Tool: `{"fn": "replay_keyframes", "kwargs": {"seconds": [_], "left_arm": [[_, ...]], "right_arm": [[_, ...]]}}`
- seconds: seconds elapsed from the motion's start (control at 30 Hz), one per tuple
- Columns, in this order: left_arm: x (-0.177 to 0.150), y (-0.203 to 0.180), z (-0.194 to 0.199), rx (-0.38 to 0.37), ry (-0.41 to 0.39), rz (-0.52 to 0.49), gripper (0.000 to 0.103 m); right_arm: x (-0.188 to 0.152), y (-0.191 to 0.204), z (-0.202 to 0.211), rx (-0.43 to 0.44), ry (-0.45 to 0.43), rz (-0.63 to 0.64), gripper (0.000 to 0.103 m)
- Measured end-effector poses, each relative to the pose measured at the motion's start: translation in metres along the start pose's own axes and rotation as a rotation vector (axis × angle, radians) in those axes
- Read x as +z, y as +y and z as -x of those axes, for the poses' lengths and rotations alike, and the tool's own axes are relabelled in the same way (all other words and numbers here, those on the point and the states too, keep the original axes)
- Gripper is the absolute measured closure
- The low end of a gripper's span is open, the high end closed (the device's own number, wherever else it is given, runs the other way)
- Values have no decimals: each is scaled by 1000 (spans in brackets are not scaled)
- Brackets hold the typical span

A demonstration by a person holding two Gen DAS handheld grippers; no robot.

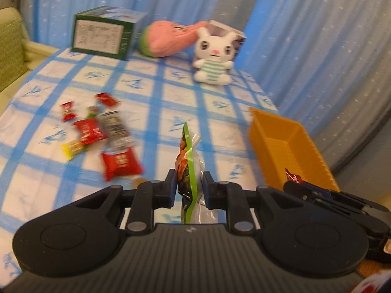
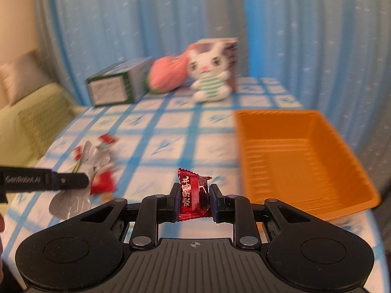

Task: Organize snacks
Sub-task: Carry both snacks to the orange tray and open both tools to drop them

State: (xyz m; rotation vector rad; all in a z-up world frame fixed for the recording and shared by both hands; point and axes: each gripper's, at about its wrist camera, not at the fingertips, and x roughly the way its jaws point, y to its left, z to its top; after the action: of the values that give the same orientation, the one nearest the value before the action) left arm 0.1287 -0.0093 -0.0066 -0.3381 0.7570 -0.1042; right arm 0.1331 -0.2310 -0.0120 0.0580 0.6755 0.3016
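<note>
Snacks are being gathered two at a time: the left gripper [image 1: 189, 189] is clamping a green-edged pouch [image 1: 187, 161] on edge between its fingers [image 1: 171, 188], and the right gripper [image 2: 194, 201] is pinching a red candy [image 2: 194, 195] across its middle, wrapper tails poking out above and below the fingers. Both are sitting clear of the table [image 1: 171, 90]. An orange tray [image 2: 300, 156] is lying ahead and to the right of the right fingers, apparently empty as far as its floor shows, and ahead-right of the left fingers too. More snacks, the loose pile [image 1: 97, 134], are lying ahead-left of the left fingers.

The step in hand looks like carrying both to the tray. To do it well, each gripper should be travelling level over the near rim before lowering, with the fingers opening only once the snack is inside the walls (the candy is small and could bounce out). The pouch is thin and floppy, so it may be swinging; releasing it low would help. Going one gripper at a time avoids the two colliding, since they are close together.
</note>
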Motion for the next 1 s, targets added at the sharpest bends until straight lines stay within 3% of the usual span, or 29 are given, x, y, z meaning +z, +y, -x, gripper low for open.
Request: {"fn": "replay_keyframes", "kwargs": {"seconds": [0.23, 0.5, 1.0], "left_arm": [[13, -66, -25, -110, 21, -69, 84], [15, -122, -65, -201, 84, -99, 84], [13, -163, -131, -198, 158, -158, 84]], "right_arm": [[22, -56, 14, -92, -21, -51, 78], [29, -118, 7, -133, 6, -85, 78], [24, -171, -16, -176, 37, -145, 78]]}}
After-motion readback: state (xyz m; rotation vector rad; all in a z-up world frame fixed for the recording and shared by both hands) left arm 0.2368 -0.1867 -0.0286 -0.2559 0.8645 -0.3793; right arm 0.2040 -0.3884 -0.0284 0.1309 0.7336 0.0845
